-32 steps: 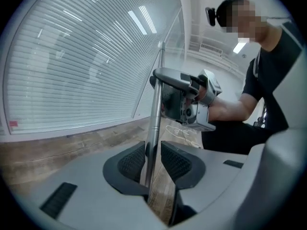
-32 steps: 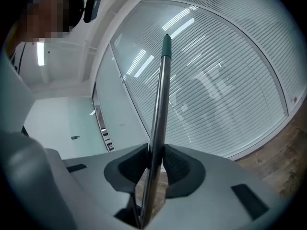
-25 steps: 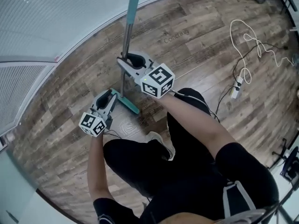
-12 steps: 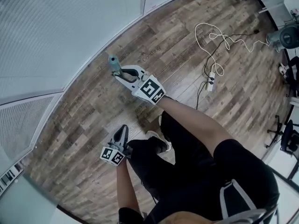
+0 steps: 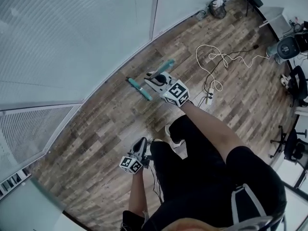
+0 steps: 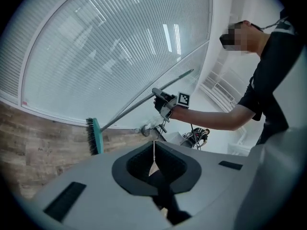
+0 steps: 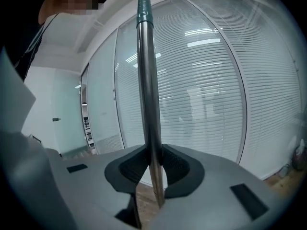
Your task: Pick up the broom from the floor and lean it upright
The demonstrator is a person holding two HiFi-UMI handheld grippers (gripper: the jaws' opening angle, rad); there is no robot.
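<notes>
**Broom (image 5: 140, 90) grasped by right hand-held gripper (image 5: 155, 77); left hand-held gripper (image 5: 142, 142) clenched, empty**

- Right side: the metal handle (image 7: 147, 80) is seen clamped between the two dark pads (image 7: 133, 165) in the right gripper view. It passes up through them to a teal end cap (image 7: 144, 8). The lower run of the handle is cut off by the gripper body.
- Broom position: it is held on a slant in front of the glass wall (image 5: 72, 32). In the left gripper view the teal head (image 6: 94, 136) is seen low at the left, bristles facing left. From there the handle rises to the right, up to the grip and a little past it. Whether the head touches the floor (image 5: 96, 129) cannot be told.
- Left side: the jaws are pressed together, with nothing between them. The gripper is held low, just beside the person's black-clad knee (image 5: 166, 153), and well apart from the broom.
- Surroundings: the floor is laid in wood planks, and the glass wall is lined with closed blinds. A white cable (image 5: 216, 57) is looped on the floor to the right of the broom, and a power strip (image 5: 210, 91) lies near the right gripper.
</notes>
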